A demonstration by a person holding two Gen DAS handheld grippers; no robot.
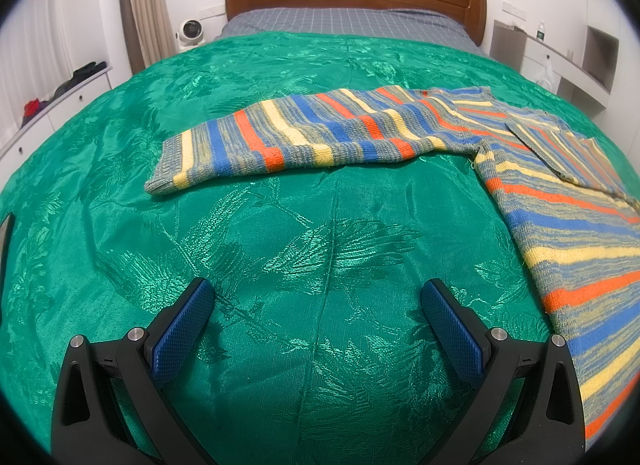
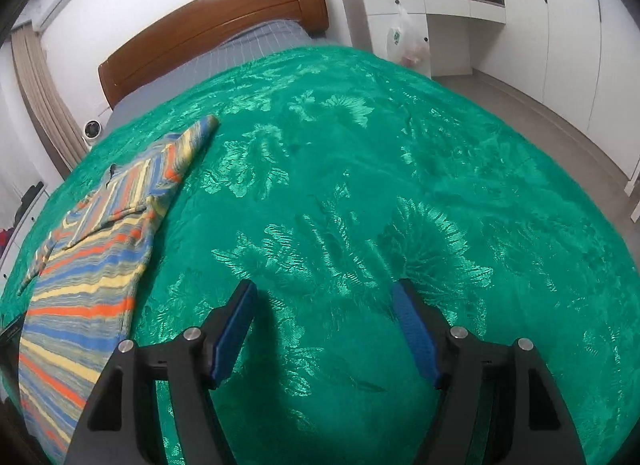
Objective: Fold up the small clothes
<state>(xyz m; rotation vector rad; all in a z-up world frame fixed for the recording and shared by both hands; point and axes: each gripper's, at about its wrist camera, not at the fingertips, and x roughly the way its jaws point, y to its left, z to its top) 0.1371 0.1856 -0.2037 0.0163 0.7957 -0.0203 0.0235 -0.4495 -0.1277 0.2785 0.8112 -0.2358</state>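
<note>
The sweater (image 1: 320, 133) has stripes — blue, orange, yellow and grey. The bed cover (image 1: 280, 245) is shiny green with leaves.

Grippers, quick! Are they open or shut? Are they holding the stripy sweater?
Left gripper: open, holding nothing, over the green bedspread; the striped sweater lies apart.
Right gripper: open, holding nothing.
</note>
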